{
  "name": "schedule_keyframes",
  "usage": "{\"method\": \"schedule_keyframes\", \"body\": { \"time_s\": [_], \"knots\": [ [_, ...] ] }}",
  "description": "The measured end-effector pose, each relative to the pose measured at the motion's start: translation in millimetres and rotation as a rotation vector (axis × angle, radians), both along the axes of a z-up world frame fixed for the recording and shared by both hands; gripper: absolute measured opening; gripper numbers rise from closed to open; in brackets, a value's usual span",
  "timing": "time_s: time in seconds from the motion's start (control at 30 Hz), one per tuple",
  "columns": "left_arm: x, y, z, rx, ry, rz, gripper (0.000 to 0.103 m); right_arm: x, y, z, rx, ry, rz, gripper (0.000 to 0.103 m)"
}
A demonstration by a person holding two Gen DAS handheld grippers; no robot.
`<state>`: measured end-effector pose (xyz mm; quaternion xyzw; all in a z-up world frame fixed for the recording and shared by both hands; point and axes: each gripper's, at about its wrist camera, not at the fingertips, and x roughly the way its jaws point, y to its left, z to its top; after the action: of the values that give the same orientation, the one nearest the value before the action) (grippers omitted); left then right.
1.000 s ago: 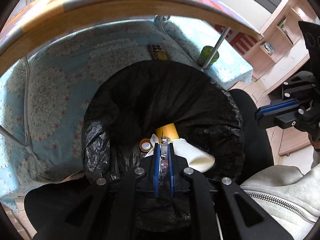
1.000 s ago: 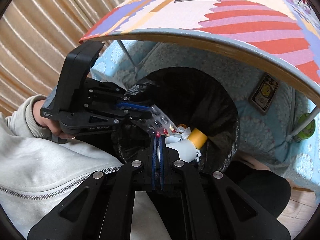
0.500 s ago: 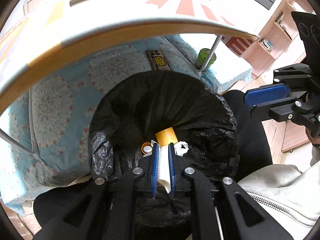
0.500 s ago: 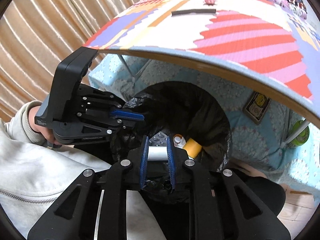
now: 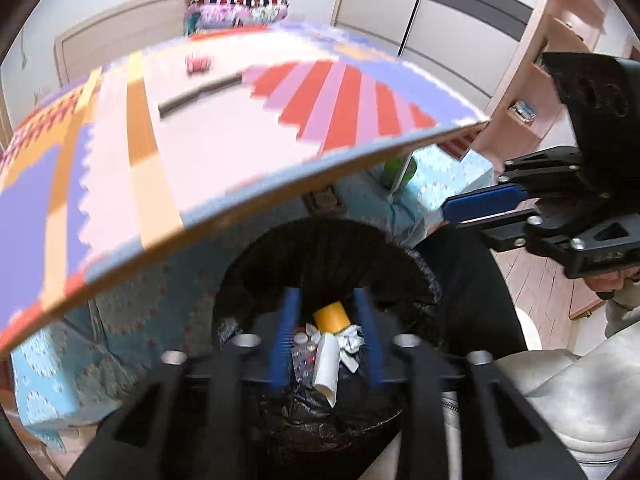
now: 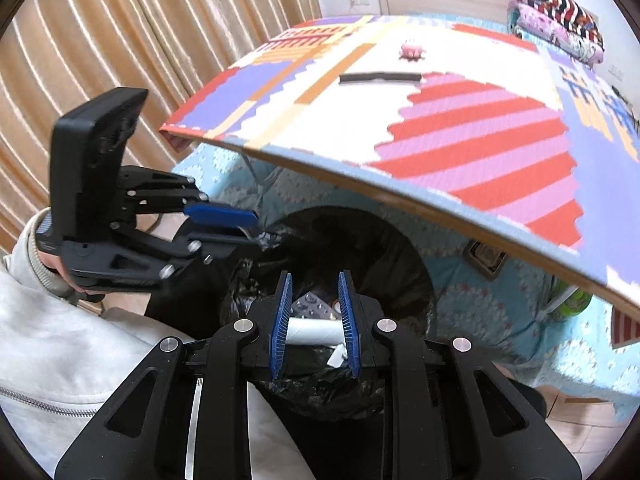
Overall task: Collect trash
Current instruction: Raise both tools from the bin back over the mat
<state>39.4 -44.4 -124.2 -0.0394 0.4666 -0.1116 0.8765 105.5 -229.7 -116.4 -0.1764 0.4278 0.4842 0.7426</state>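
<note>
A bin lined with a black bag [image 5: 404,276] [image 6: 400,256] stands below the table edge. In it lie a white tube [image 5: 326,364] [image 6: 312,332], a yellow roll [image 5: 330,316], a clear blister pack [image 5: 302,354] [image 6: 312,306] and crumpled paper [image 5: 352,342]. My left gripper [image 5: 326,332] [image 6: 240,228] hangs above the bin, its jaws opening with nothing between them. My right gripper [image 6: 314,320] [image 5: 468,218] is also above the bin, jaws opening and holding nothing; the tube seen between its fingers lies far below.
A table with a colourful mat [image 5: 200,140] [image 6: 460,132] overhangs the bin; a pink item [image 6: 412,50] and a black strip [image 6: 380,78] lie on it. A green can [image 6: 574,302] and a small card [image 6: 486,258] sit on the blue floor cloth. A person's grey jacket [image 6: 60,344] is close.
Both grippers rose away from the bin and went from shut to open. The blister pack the left gripper held a second ago now lies in the bin. The tabletop has come into view.
</note>
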Motion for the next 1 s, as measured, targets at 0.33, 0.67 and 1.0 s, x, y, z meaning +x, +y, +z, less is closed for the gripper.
{"method": "schedule_keyframes", "body": {
  "time_s": [0.33,0.67,1.0],
  "knots": [
    [9.6,15.9,40.0,0.034,-0.108,0.007,0.065,16.1,14.5,32.8,0.036,-0.089,0.007,0.032],
    [37.7,50.3,59.9,0.058,-0.159,0.035,0.072,49.2,40.8,61.6,0.077,-0.160,-0.002,0.041],
    [78.3,76.3,60.8,0.075,-0.196,0.025,0.072,88.3,71.7,73.1,0.107,-0.151,-0.023,0.042]
  ]
}}
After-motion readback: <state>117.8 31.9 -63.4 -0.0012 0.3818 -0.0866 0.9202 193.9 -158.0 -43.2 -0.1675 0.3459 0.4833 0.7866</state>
